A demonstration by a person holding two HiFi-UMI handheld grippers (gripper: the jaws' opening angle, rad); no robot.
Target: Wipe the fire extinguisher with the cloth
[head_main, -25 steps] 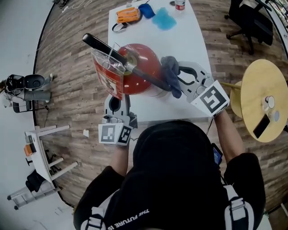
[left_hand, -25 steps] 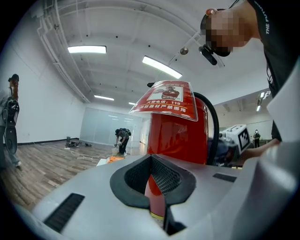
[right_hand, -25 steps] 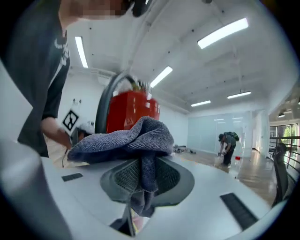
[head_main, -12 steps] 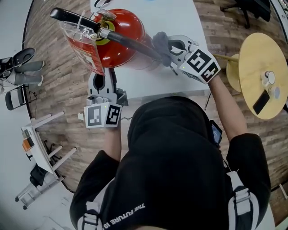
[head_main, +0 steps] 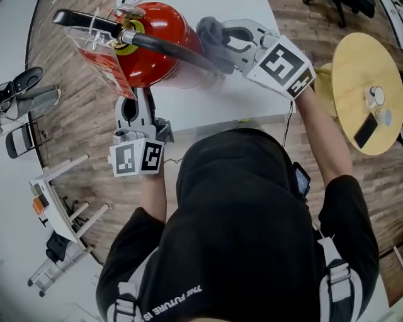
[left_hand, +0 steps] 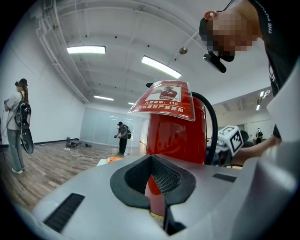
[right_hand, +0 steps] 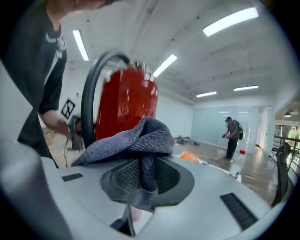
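Observation:
The red fire extinguisher (head_main: 154, 47) stands on the white table (head_main: 214, 94), with a black handle (head_main: 75, 19), a black hose (head_main: 182, 53) and a clear-sleeved red tag (head_main: 101, 56). My right gripper (head_main: 221, 39) is shut on a grey cloth (head_main: 209, 30) that presses against the extinguisher's right side by the hose. In the right gripper view the cloth (right_hand: 136, 140) bunches over the jaws in front of the red body (right_hand: 126, 105). My left gripper (head_main: 134, 100) sits just below the tag, jaws shut with nothing between them, and the extinguisher (left_hand: 180, 136) is close ahead.
A round wooden table (head_main: 368, 69) with a phone (head_main: 365, 131) stands at the right. A chair (head_main: 25, 119) and a white stand (head_main: 60, 210) are on the wooden floor at left. People (left_hand: 122, 138) stand far off in the room.
My right gripper has carried the cloth further round the extinguisher's right side, away from me. The left gripper has stayed by the near side under the tag.

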